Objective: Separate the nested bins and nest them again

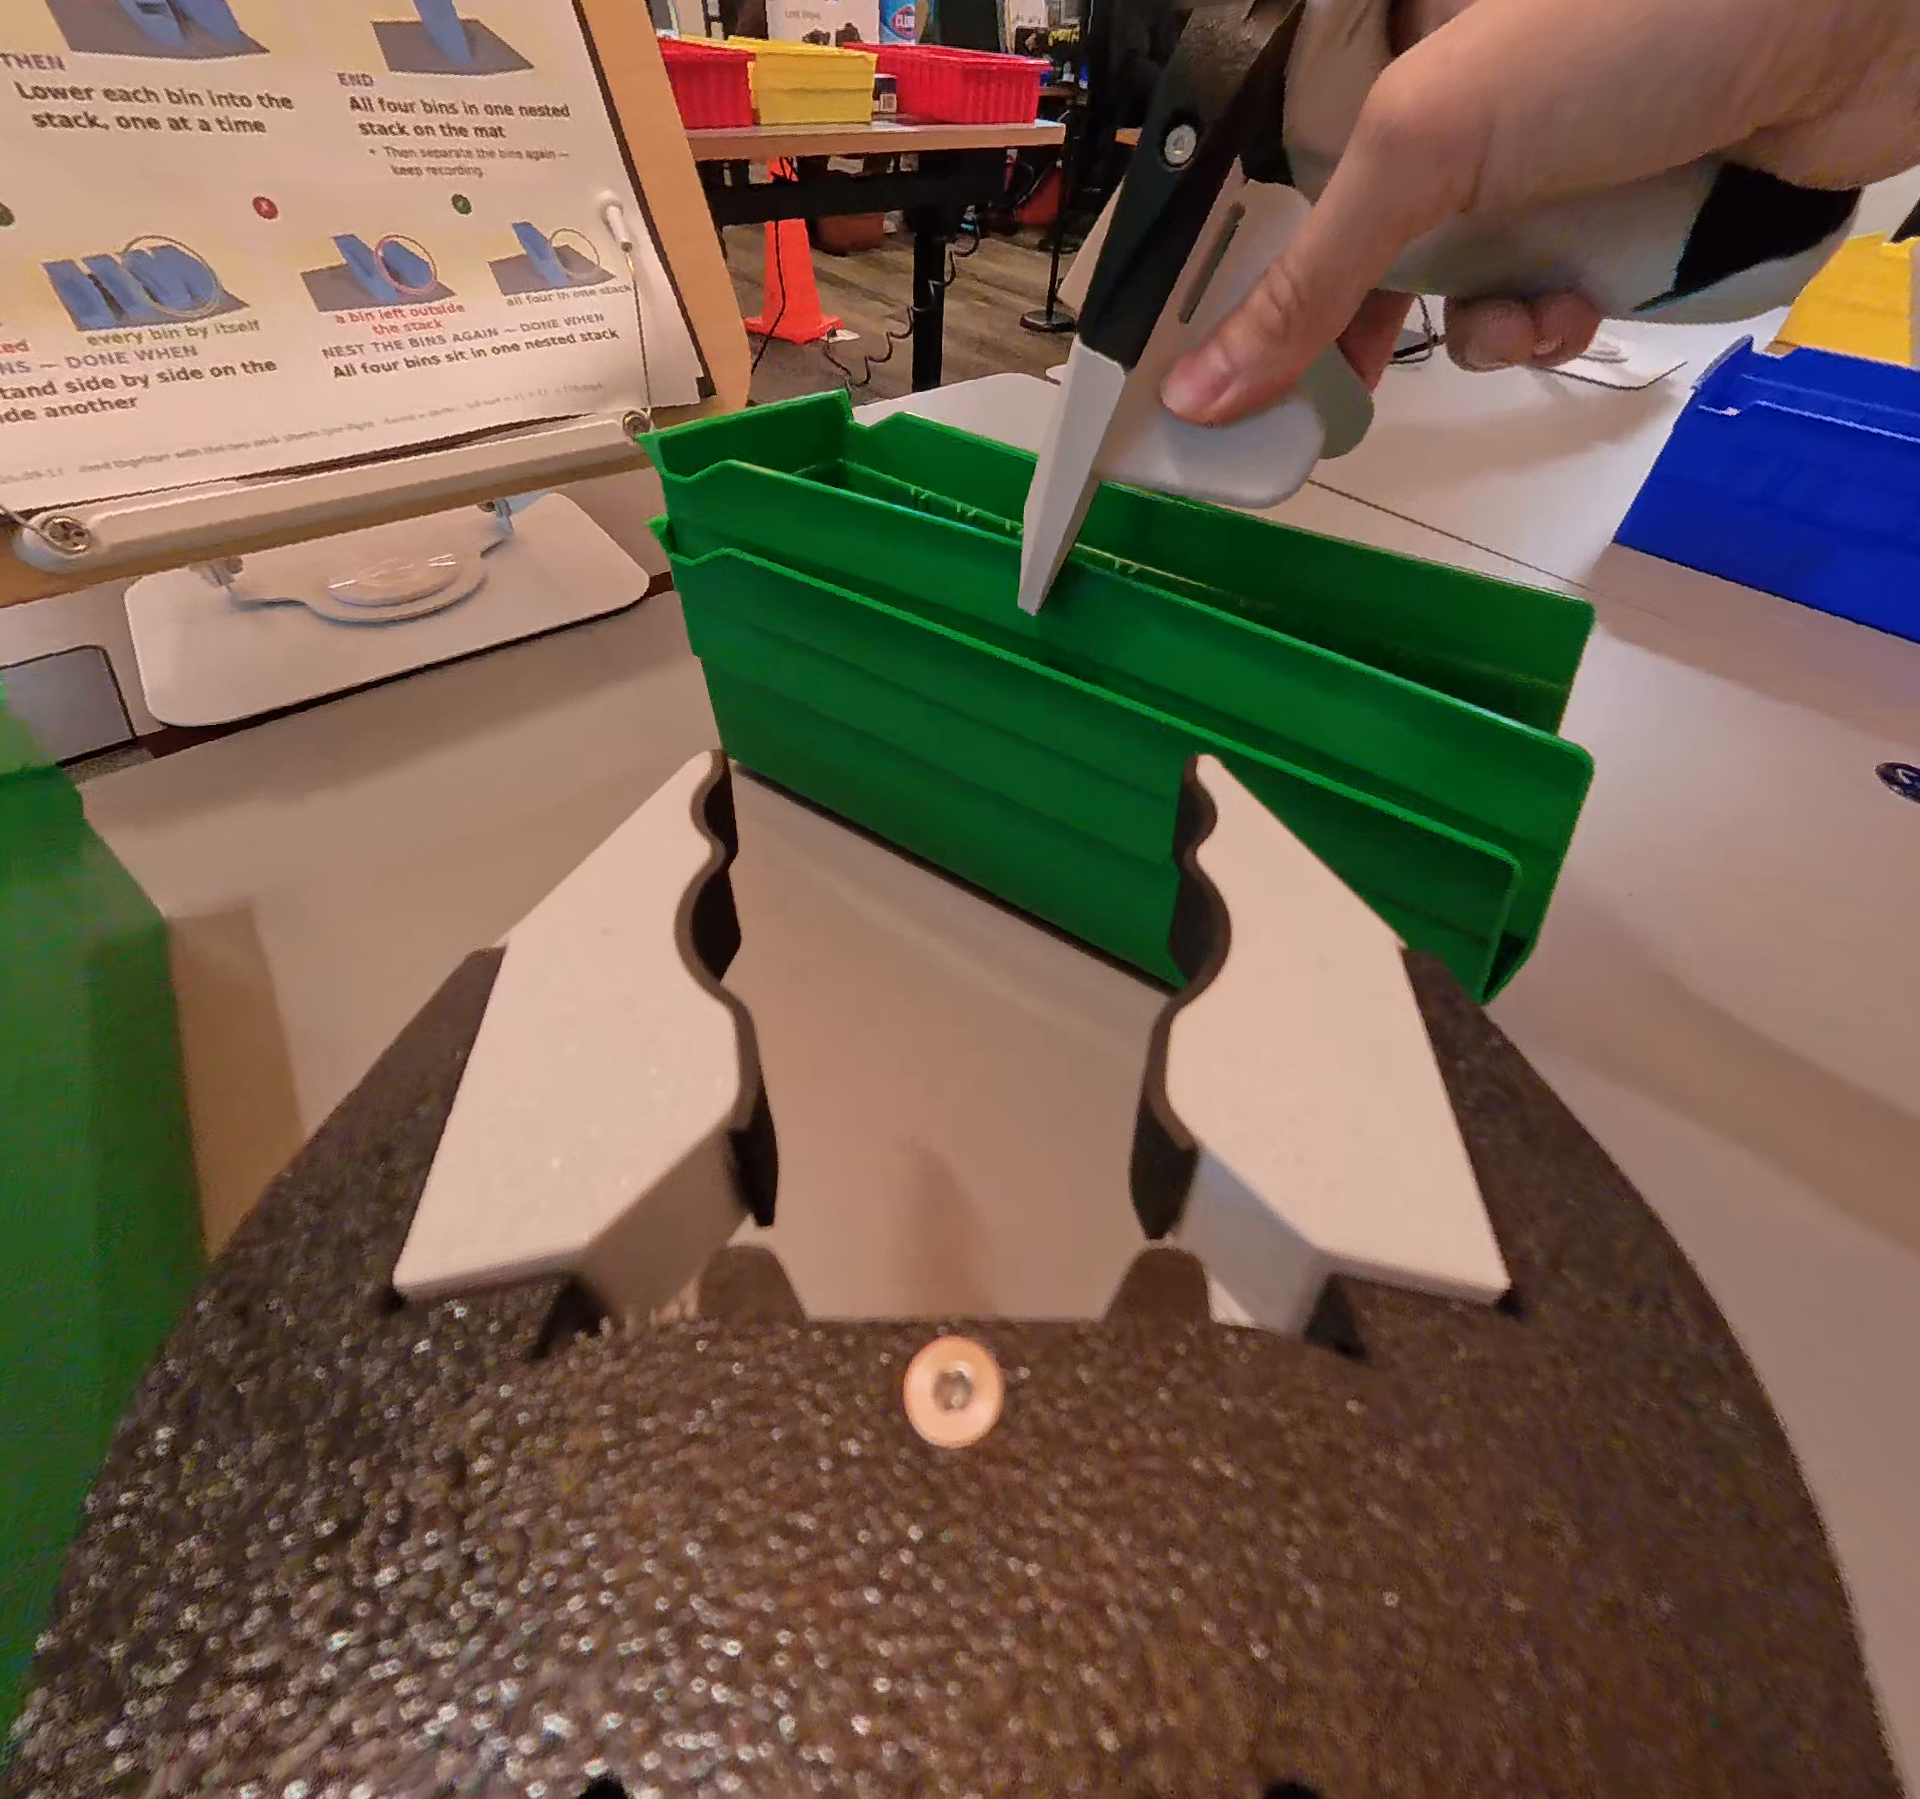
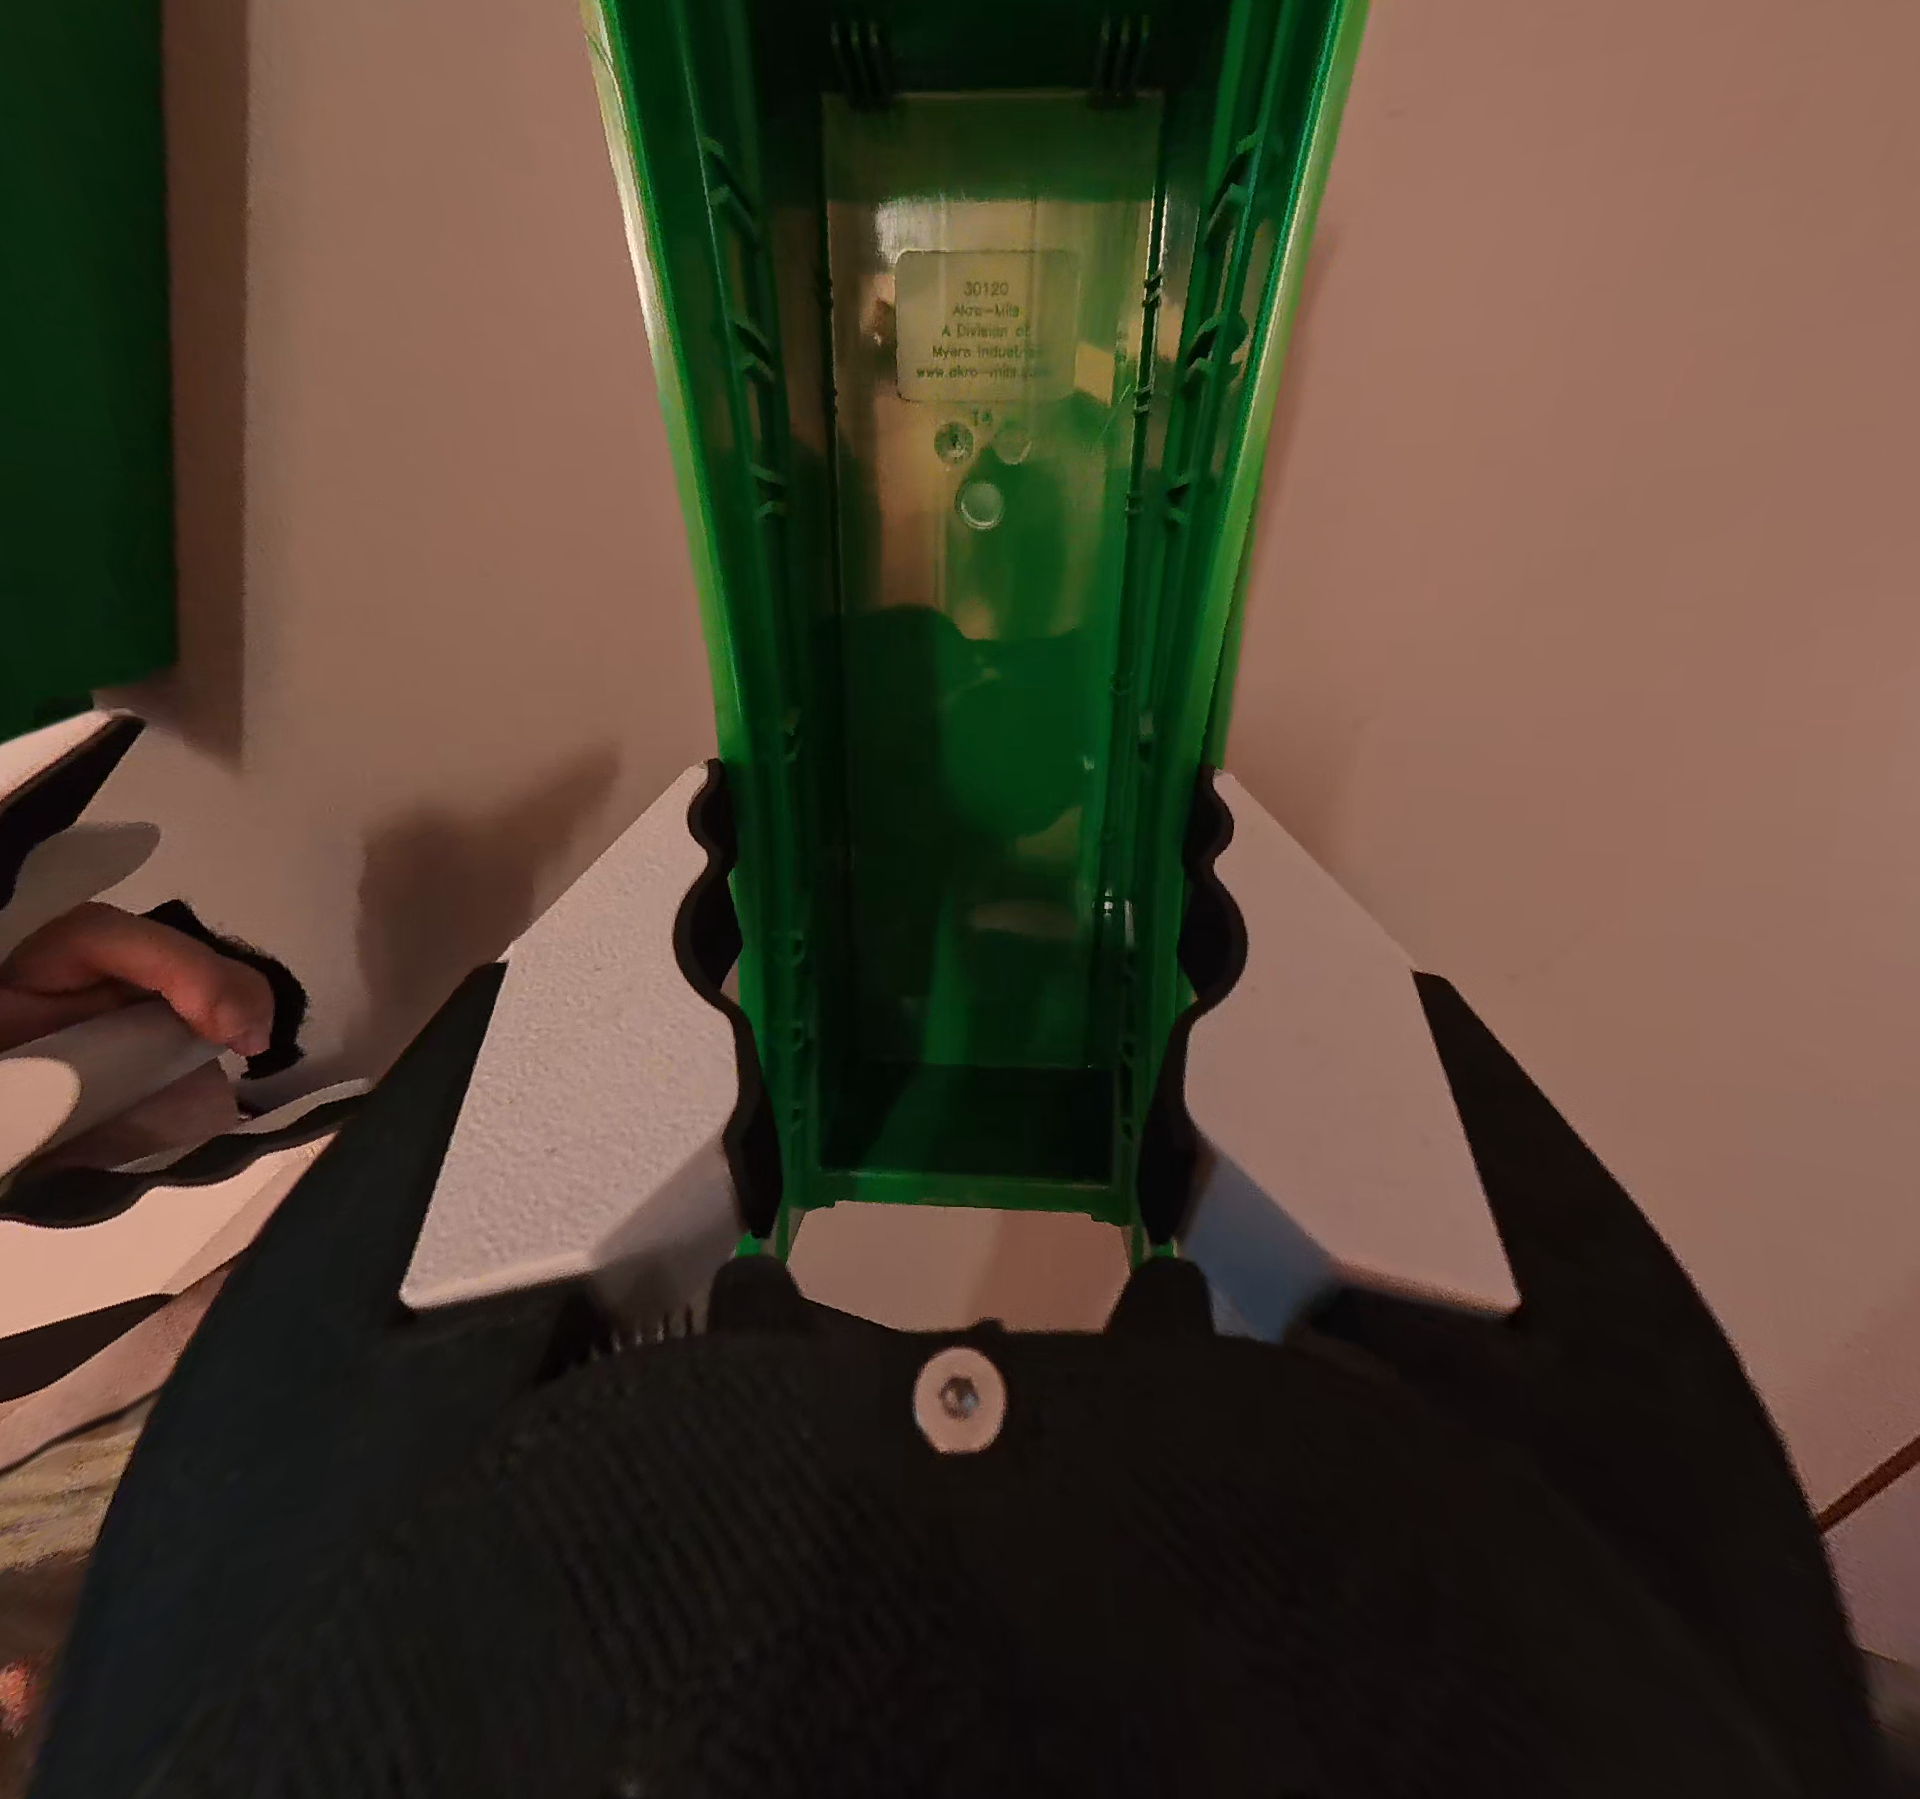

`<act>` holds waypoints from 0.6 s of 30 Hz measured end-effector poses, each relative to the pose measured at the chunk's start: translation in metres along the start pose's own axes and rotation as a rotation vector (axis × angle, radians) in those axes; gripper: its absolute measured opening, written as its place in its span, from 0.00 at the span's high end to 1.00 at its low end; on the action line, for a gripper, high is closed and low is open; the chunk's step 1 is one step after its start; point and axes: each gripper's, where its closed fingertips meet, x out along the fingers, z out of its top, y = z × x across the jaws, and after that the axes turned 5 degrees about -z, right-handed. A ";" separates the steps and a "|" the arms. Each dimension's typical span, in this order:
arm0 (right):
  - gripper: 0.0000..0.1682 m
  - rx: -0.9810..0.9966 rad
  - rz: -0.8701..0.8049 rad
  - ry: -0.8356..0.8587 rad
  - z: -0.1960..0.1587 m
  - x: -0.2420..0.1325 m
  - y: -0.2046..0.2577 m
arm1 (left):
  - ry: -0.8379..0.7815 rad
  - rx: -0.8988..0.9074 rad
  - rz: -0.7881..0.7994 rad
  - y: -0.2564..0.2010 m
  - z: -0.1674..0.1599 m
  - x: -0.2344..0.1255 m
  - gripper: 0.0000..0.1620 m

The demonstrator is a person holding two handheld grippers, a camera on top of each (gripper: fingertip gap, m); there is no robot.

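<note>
A stack of nested green bins stands on the table, and its inside fills the right wrist view. My right gripper comes down from above, a hand holding it. Its jaws stand wide astride the top bin near one end, with the black pads right at the outer walls. One of its white fingers shows over the bin's near wall. My left gripper is open and empty, just in front of the stack. Another green bin sits at the left edge.
An instruction board on a stand is at the back left. A blue bin with a yellow one behind it sits at the right. Red and yellow bins lie on a far table. Bare tabletop lies right of the stack.
</note>
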 end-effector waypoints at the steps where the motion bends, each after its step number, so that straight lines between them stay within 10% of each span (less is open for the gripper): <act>1: 0.48 -0.001 0.000 0.005 0.000 0.000 0.000 | 0.002 0.000 -0.004 0.001 0.001 0.000 0.49; 18: 0.47 -0.032 -0.054 0.052 -0.005 0.002 0.001 | -0.024 -0.034 -0.057 -0.014 0.015 0.020 0.49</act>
